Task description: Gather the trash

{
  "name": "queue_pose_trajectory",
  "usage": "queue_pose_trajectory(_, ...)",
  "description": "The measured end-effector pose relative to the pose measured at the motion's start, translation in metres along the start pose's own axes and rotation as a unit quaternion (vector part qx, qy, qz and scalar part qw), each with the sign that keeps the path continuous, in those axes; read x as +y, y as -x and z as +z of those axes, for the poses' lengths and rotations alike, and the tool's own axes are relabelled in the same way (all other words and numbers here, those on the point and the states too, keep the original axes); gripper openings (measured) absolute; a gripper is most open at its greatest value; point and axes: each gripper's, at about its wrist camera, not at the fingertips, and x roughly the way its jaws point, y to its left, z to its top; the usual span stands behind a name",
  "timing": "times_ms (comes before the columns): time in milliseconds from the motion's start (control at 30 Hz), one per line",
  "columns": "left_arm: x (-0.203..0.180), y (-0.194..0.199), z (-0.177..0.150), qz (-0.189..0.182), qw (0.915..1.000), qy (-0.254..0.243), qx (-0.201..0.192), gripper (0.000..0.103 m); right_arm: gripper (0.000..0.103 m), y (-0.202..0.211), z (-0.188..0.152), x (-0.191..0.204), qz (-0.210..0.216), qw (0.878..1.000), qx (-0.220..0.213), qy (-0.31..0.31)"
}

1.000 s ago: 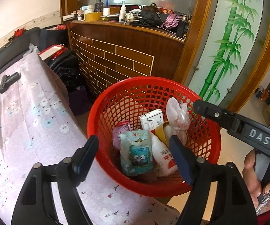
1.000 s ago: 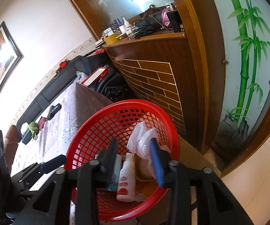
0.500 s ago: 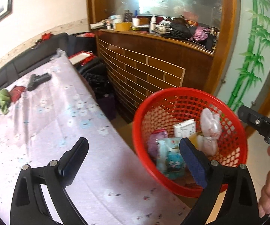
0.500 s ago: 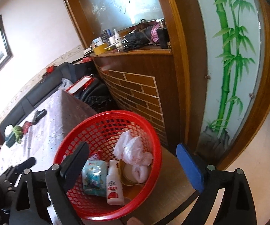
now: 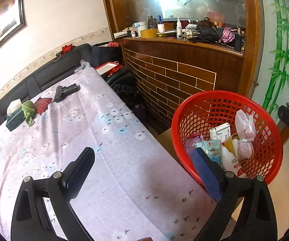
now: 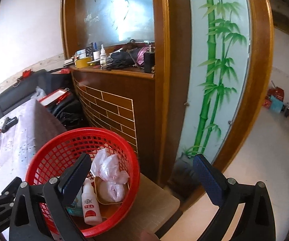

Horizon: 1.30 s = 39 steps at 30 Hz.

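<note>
Both grippers are held wide with nothing between the textured blue pads — the left gripper above the floral-printed cloth, the right gripper, whose jaws have just been opening, above the rim of the round red plastic mesh basket. The trash is gathered inside that basket: a crumpled translucent plastic bag, a white squeeze bottle with a red label, a flat printed pouch and a white carton — the basket is set on a pale wooden surface beside the cloth, below a brick-patterned wooden counter
</note>
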Motion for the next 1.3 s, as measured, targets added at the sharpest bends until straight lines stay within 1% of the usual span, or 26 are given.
queue_pose_trajectory(67, 0.002, 0.004, -0.003, 0.007, 1.0, -0.003, -0.003, 0.097, 0.103, 0.004, -0.003, 0.003, -0.009, 1.0, -0.003, 0.008)
queue_pose_trajectory(167, 0.002, 0.007, -0.006, 0.031, 0.9994, -0.013, 0.001, 0.097, 0.103, 0.01, -0.009, 0.009, -0.03, 0.999, -0.008, 0.026)
queue_pose_trajectory(333, 0.006, 0.016, -0.012, 0.044, 0.9989, -0.017, -0.001, 0.097, 0.103, 0.021, -0.017, 0.016, -0.043, 0.998, -0.012, 0.037)
queue_pose_trajectory(500, 0.013, 0.033, -0.024, 0.064, 0.9974, -0.023, -0.024, 0.097, 0.103, 0.033, -0.027, 0.019, -0.06, 0.997, -0.012, 0.038)
queue_pose_trajectory(600, 0.02, 0.047, -0.032, 0.067, 0.9968, -0.02, -0.04, 0.097, 0.103, 0.041, -0.034, 0.02, -0.064, 0.997, -0.009, 0.035)
queue_pose_trajectory(767, 0.046, 0.074, -0.06, 0.049, 0.9973, -0.004, -0.054, 0.097, 0.103, 0.067, -0.052, 0.028, -0.052, 0.998, -0.015, 0.03)
queue_pose_trajectory(933, 0.077, 0.099, -0.095, 0.051, 0.997, 0.013, -0.057, 0.097, 0.103, 0.101, -0.084, 0.045, -0.019, 0.999, -0.024, 0.034)
queue_pose_trajectory(1100, 0.113, 0.122, -0.129, 0.054, 0.9954, 0.055, -0.058, 0.098, 0.103, 0.127, -0.11, 0.067, 0.018, 0.999, -0.028, 0.029)
queue_pose_trajectory(1133, 0.118, 0.126, -0.134, 0.051, 0.995, 0.063, -0.058, 0.098, 0.103, 0.133, -0.115, 0.071, 0.027, 0.999, -0.037, 0.025)
queue_pose_trajectory(1200, 0.126, 0.133, -0.143, 0.046, 0.9941, 0.076, -0.061, 0.098, 0.103, 0.143, -0.123, 0.08, 0.028, 0.998, -0.056, 0.029)
queue_pose_trajectory(1300, 0.131, 0.139, -0.151, 0.061, 0.9928, 0.078, -0.068, 0.098, 0.103, 0.15, -0.128, 0.096, 0.034, 0.996, -0.068, 0.054)
